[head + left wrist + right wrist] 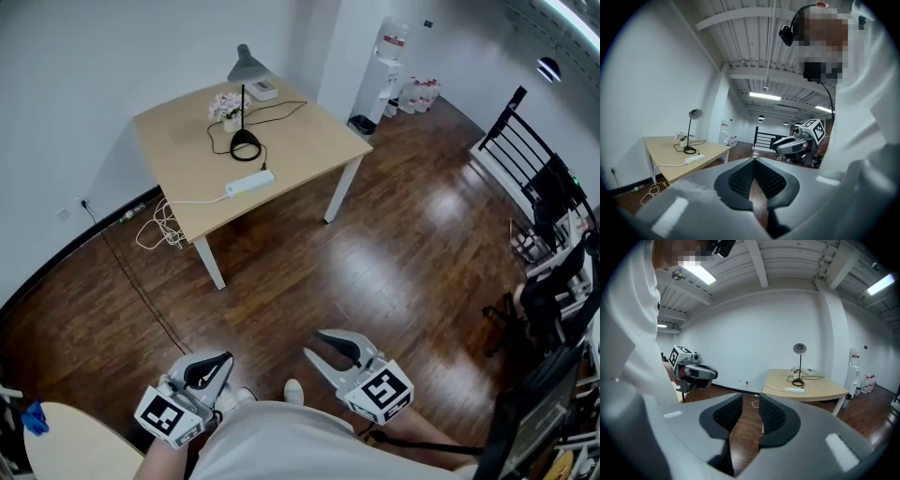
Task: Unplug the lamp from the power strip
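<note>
The black desk lamp (245, 105) stands on the wooden table (305, 141) far ahead. Its cord runs to the white power strip (249, 183) near the table's front edge. Both grippers are held close to my body, well short of the table. My left gripper (221, 360) is shut with nothing in it; its tips (753, 161) meet. My right gripper (315, 343) is open a little and empty (751, 401). The lamp (689, 133) and strip (694, 159) show small in the left gripper view, and again, lamp (799, 364) and strip (794, 390), in the right gripper view.
A flower pot (227, 108) and a white box (262, 90) share the table. Loose cables (155, 225) lie on the floor under its left side. A water dispenser (386, 66), a black railing (511, 131) and dark equipment (548, 300) stand to the right. A round tabletop (75, 441) is at bottom left.
</note>
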A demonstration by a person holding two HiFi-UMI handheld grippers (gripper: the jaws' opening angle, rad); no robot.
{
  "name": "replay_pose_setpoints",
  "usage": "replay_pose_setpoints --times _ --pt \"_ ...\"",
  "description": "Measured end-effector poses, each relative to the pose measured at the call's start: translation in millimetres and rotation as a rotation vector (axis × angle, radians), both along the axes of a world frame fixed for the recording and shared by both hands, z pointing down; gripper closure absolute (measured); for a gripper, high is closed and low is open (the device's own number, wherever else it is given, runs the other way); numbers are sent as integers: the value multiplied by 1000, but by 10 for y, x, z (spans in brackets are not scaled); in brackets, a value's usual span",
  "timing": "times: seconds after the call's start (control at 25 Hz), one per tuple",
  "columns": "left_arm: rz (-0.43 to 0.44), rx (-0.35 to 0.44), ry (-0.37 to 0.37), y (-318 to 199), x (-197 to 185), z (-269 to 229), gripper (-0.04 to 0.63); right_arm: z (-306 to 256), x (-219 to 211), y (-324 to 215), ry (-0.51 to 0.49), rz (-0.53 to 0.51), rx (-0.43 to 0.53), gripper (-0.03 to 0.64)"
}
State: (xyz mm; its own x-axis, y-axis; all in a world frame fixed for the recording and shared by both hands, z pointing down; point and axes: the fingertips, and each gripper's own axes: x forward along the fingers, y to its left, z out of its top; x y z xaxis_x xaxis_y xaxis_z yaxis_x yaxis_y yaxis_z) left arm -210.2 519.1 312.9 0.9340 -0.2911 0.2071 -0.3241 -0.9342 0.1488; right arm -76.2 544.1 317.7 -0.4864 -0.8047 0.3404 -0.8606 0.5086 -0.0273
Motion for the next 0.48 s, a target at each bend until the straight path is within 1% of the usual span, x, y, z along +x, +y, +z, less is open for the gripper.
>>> replay_pose_setpoints --times 0.28,0.48 --pt "-9 -2 2 -65 -98 12 591 11 -117 -67 2 -17 -4 503" --pt "-12 -3 7 -166 -182 38 591 61 -176 -145 5 -7 -23 505"
